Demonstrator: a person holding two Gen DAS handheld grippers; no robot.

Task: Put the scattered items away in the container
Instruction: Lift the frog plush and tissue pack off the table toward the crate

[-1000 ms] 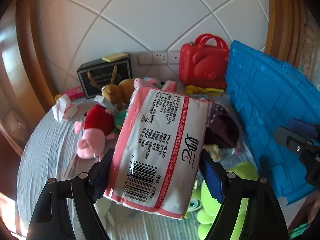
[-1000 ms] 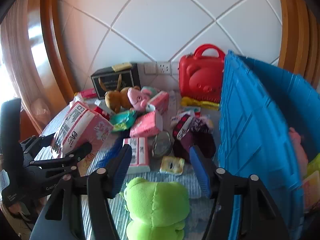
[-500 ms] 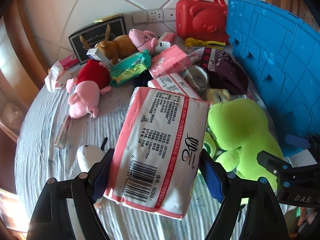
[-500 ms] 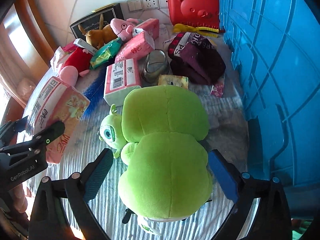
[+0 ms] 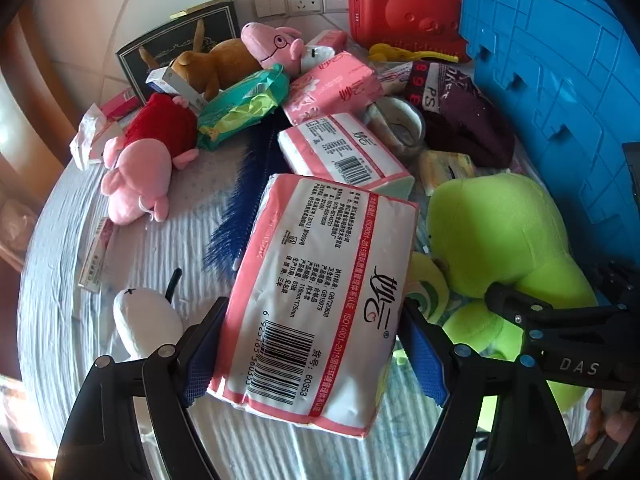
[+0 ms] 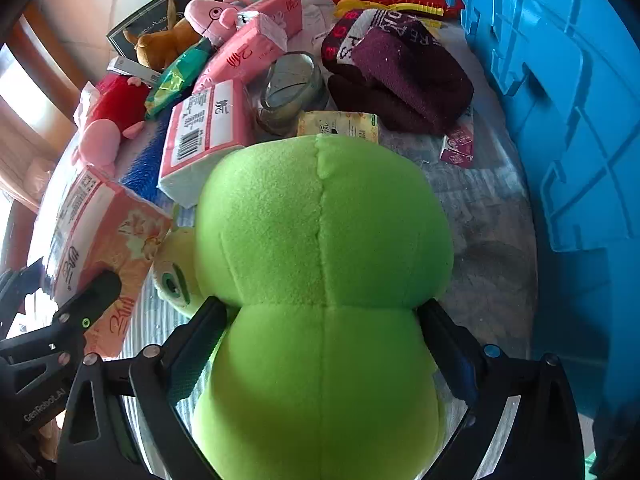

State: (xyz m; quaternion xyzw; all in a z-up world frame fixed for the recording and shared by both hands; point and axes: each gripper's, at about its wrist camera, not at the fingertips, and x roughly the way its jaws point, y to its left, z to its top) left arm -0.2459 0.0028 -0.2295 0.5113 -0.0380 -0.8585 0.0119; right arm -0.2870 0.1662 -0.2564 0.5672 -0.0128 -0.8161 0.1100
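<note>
My left gripper (image 5: 308, 344) is shut on a pink and white tissue pack (image 5: 324, 292) and holds it above the table; the pack also shows at the left of the right wrist view (image 6: 100, 240). My right gripper (image 6: 324, 344) has its jaws around the waist of a green plush monster (image 6: 320, 264), pads touching both sides; the plush lies on the table, also seen in the left wrist view (image 5: 500, 232). The blue crate (image 6: 560, 100) stands at the right, also in the left wrist view (image 5: 560, 72).
On the table lie pink pig plushes (image 5: 136, 176), a brown plush (image 5: 212, 68), more tissue packs (image 5: 344, 152), a green wipes pack (image 5: 244, 104), a glass jar (image 6: 292, 88), maroon cloth (image 6: 400, 72), a blue feather (image 5: 248, 200), a white plush (image 5: 144, 320), a red case (image 5: 404, 4).
Both grippers have dropped lower over the table. My right gripper moved forward over the green plush and its jaws now hug it. The left still holds the tissue pack.
</note>
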